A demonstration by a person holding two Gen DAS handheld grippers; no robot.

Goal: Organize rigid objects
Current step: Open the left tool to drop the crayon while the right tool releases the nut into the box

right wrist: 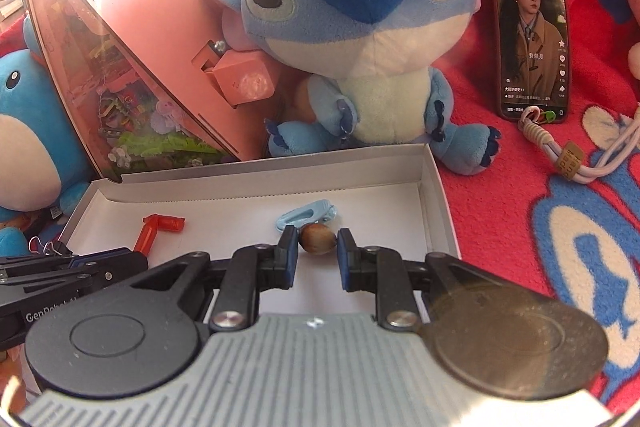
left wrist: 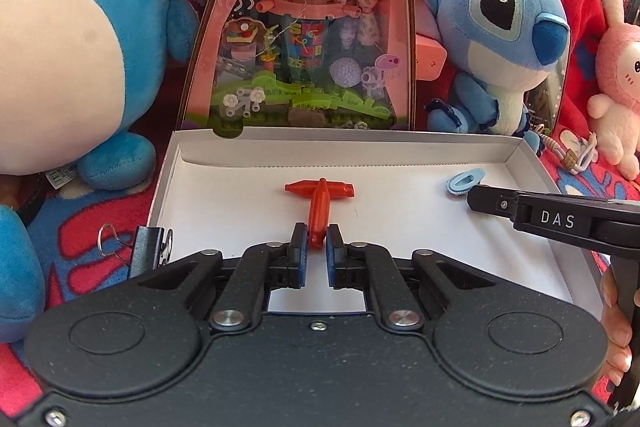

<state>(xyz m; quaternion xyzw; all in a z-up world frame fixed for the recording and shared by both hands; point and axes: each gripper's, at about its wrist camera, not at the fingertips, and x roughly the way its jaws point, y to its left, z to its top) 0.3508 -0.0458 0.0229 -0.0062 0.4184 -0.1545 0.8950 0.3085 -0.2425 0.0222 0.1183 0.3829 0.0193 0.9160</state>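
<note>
A shallow white box [left wrist: 400, 147] [right wrist: 436, 195] lies open on a red blanket. In it, a red T-shaped plastic piece [left wrist: 320, 201] [right wrist: 154, 229] lies with its stem between the pads of my left gripper [left wrist: 317, 241], which is closed on the stem's end. A light blue clip [left wrist: 464, 182] [right wrist: 304, 217] lies toward the right. A brown oval bead [right wrist: 318, 240] sits between the fingers of my right gripper [right wrist: 318, 247], with small gaps either side; the jaws are open around it. The right gripper's finger [left wrist: 492, 203] reaches in beside the clip.
A black binder clip [left wrist: 150, 247] sits at the box's left edge. A pink display case [left wrist: 304, 27] stands behind the box, flanked by blue plush toys [left wrist: 72, 47] [right wrist: 360, 39]. A phone [right wrist: 528, 31] and a cord [right wrist: 572, 163] lie on the blanket at the right.
</note>
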